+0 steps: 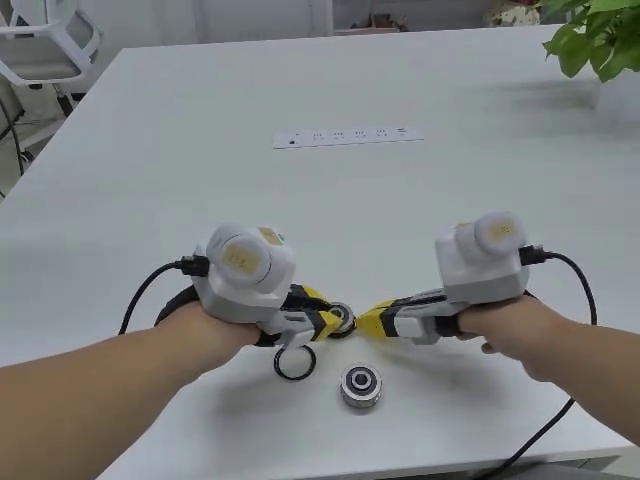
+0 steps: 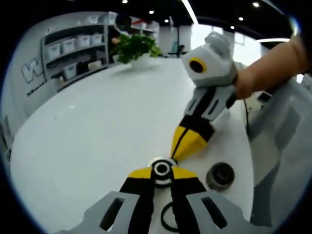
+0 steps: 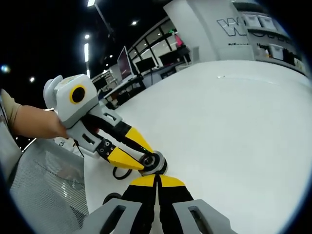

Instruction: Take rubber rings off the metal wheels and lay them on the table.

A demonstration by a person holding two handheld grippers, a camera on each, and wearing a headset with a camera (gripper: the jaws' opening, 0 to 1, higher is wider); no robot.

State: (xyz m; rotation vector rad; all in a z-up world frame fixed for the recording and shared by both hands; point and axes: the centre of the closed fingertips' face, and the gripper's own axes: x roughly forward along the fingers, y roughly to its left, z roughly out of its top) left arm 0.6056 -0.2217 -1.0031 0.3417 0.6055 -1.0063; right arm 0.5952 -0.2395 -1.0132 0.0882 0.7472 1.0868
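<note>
head: high, looking down | gripper views: low, close, opposed | shared: wheel (image 2: 162,168)

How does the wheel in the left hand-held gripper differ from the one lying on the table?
The held wheel is clamped in the jaws of the left hand-held gripper; the table wheel lies flat and untouched. The tip of the shut right hand-held gripper reaches the held wheel, not the table wheel. Both are round with dark hubs.

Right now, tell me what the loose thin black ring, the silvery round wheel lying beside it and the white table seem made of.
The loose thin black ring seems rubber: matte, no glint. The silvery round wheel seems metal: bright highlights on its face; its dark outer band, perhaps rubber. The white table: smooth, faintly glossy, possibly laminate.
</note>
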